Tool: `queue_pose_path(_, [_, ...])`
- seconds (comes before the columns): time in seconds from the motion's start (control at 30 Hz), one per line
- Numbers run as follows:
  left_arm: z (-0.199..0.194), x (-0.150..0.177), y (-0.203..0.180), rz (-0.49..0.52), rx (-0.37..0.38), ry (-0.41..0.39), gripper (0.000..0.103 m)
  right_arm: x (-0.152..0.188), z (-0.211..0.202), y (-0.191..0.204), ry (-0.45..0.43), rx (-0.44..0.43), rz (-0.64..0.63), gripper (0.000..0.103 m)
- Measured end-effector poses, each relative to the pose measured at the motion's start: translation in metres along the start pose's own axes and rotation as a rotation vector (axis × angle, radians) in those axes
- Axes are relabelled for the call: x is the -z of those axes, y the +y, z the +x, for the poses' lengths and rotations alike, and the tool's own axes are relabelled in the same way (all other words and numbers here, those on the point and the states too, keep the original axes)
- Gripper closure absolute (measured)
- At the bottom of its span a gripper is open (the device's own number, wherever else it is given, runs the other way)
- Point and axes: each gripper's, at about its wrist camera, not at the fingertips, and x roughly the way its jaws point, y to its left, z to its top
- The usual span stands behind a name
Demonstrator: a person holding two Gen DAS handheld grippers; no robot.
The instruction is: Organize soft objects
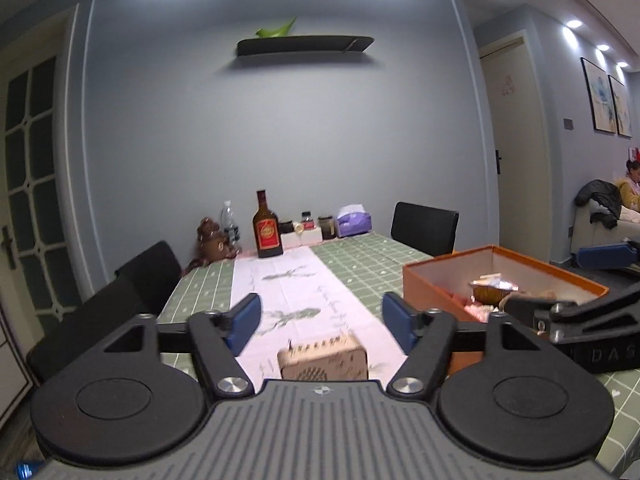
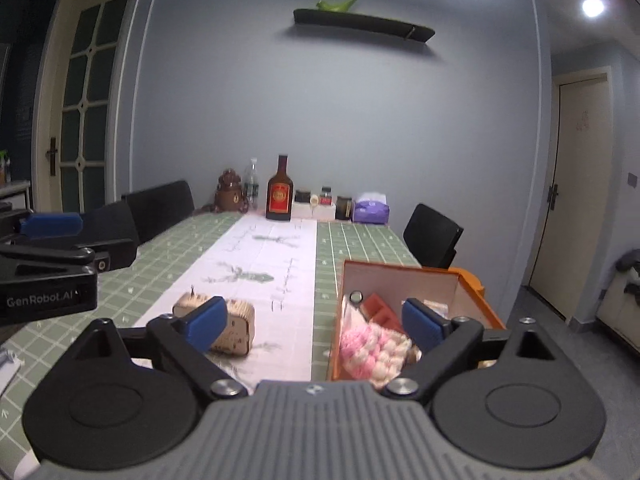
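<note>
left wrist: low, faces along table [image 1: 360,256] | right wrist: same heading | shared: far wall

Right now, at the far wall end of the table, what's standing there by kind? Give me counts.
Brown liquor bottle: 1
Clear water bottle: 1
Brown plush bear: 1
Purple tissue pack: 1
Small dark jars: 3, at and
White box under two of the jars: 1
Total: 8
</note>
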Motion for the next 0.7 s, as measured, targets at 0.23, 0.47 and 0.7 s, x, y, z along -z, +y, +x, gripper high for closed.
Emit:
queue_pose_path(0.23, [0.014,0.032,0.002,-0.081,-0.017,0.157,0.012,0.030,0.006,0.006,0.073,0.029,0.032,0.008])
queue_pose_path(0.47, [0.015,0.059,-0.006,-0.120,-0.034,0.244,0.012,0.054,0.012,-0.011,0.077,0.078,0.129,0.006])
queue_pose_path(0.7, [0.015,0.075,-0.014,-0.121,-0.052,0.292,0.012,0.072,0.016,-0.022,0.102,0.095,0.191,0.003])
